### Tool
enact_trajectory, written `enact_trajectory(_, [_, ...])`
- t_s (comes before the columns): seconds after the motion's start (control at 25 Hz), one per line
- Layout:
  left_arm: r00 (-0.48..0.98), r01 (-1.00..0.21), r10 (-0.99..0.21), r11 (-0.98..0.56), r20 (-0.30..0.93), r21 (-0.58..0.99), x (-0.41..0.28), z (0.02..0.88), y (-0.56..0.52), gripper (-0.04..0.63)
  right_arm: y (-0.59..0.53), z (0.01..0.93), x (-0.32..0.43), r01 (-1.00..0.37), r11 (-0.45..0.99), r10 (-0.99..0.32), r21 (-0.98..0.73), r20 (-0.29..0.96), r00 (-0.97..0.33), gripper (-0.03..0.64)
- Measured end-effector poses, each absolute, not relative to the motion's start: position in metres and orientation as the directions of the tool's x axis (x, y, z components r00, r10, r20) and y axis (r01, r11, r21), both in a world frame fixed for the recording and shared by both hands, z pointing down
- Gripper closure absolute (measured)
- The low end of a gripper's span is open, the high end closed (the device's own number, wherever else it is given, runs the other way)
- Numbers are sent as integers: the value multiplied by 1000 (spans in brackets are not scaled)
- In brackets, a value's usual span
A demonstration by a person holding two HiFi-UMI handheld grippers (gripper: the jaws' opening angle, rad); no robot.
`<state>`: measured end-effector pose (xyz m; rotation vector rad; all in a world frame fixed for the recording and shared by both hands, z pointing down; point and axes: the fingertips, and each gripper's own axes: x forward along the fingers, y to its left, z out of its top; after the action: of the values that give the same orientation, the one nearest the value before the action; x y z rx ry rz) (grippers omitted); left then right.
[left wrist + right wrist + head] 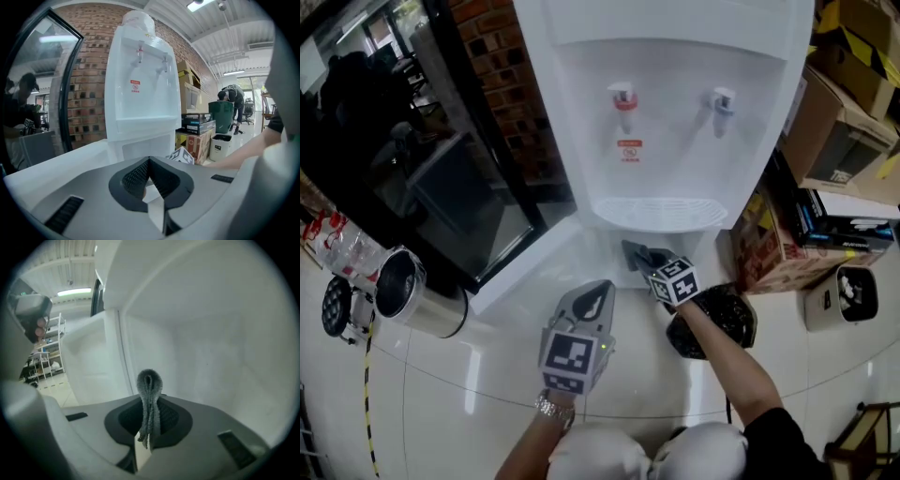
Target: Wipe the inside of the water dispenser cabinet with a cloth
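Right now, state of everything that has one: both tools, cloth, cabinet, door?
left tool: shut, empty, outside the cabinet.
right tool: shut on the cloth, reaching into the cabinet.
cloth: folded over, pinched between the jaws, loop end sticking up; contact with a wall can't be told.
cabinet door: open, swung out to the left.
cabinet: open, inside walls plain white.

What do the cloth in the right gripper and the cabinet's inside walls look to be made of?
Cloth: grey, fuzzy pile, likely microfibre or terry; it folds limply where the right gripper pinches it. Cabinet wall: smooth white, faintly matte, probably moulded plastic, though painted metal can't be excluded.
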<state>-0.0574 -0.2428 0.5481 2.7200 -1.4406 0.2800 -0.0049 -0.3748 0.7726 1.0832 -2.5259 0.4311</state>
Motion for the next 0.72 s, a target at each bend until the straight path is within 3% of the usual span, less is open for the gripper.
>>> enact_trajectory(0.12, [520, -847, -844, -530, 129, -51, -58, 518, -232, 594, -322, 726, 16, -787, 585, -689, -195, 393, -609, 595])
enact_trajectory(0.24, [523, -841, -838, -537, 155, -64, -45, 465, -210, 594, -269, 644, 38, -819, 525, -737, -230, 359, -573, 595])
enact_trajectory(0.72, [550, -824, -820, -564, 159, -54, -15, 74, -162, 594, -173, 142, 50, -836, 518, -812, -182, 204, -547, 595])
